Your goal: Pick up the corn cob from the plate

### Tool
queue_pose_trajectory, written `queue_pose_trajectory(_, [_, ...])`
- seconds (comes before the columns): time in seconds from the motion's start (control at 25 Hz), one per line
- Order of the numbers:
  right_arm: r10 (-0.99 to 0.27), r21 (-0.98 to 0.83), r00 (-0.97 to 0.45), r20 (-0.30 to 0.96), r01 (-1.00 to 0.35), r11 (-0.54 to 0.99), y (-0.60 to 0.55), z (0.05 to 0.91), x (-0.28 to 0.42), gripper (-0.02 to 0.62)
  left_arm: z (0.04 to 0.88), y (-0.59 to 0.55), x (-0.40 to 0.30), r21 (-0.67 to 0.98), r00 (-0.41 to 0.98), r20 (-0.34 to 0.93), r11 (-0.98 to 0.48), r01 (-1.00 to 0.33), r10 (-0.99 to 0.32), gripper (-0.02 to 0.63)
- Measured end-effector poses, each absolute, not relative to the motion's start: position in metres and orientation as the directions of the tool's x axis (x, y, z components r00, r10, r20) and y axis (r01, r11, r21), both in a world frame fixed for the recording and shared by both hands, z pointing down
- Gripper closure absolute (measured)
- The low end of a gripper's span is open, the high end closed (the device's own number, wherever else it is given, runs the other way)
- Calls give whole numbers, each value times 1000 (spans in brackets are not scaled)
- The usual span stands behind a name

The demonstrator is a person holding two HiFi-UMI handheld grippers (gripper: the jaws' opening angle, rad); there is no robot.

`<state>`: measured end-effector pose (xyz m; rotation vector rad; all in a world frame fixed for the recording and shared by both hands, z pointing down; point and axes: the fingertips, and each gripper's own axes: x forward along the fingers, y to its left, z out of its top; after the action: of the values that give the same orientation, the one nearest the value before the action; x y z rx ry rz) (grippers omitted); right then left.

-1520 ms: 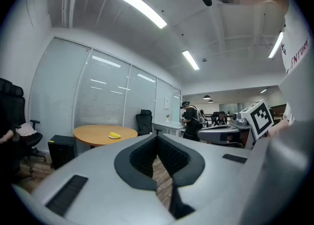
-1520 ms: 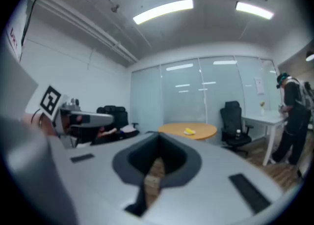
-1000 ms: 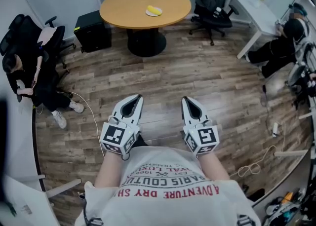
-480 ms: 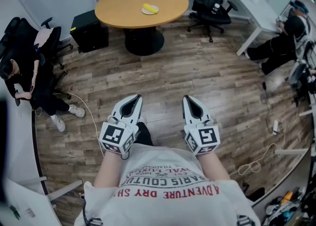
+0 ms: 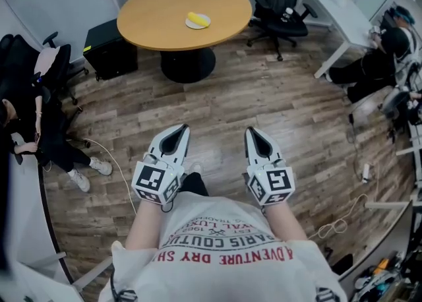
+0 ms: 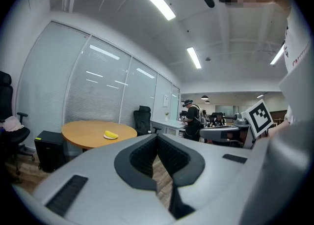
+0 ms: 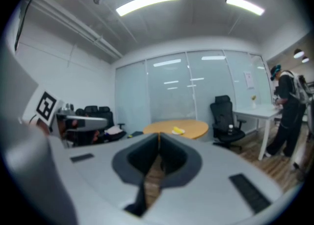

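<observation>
A yellow corn cob (image 5: 196,18) lies on a small white plate (image 5: 190,24) on a round wooden table (image 5: 158,10) far ahead across the room. Both grippers are held side by side in front of the person's chest, over the wood floor and well short of the table. My left gripper (image 5: 181,128) is shut with nothing in it, and my right gripper (image 5: 250,131) is likewise shut and empty. The corn cob (image 6: 111,134) shows small and distant over the jaws in the left gripper view. The right gripper view shows the corn cob (image 7: 177,130) the same way.
A black office chair (image 5: 283,0) stands right of the table, and a black cabinet (image 5: 109,50) stands left of it. One person sits at the left wall (image 5: 30,122), another at the right (image 5: 386,50) by a white desk (image 5: 343,4). Cables (image 5: 343,218) lie on the floor.
The table with the plate has drawn nearer and shifted left in the head view as the person walks toward it. Both grippers stay shut and level in front of the chest.
</observation>
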<state>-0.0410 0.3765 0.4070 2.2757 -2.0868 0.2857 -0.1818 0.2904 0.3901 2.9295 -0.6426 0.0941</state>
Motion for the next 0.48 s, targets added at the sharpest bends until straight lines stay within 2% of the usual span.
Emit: queue_pose_trajectory(0.48, [-979,-60,125,163,-989,-137,202,392,-4,566,376,105,-146,114,922,66,-915,-387,-382,571])
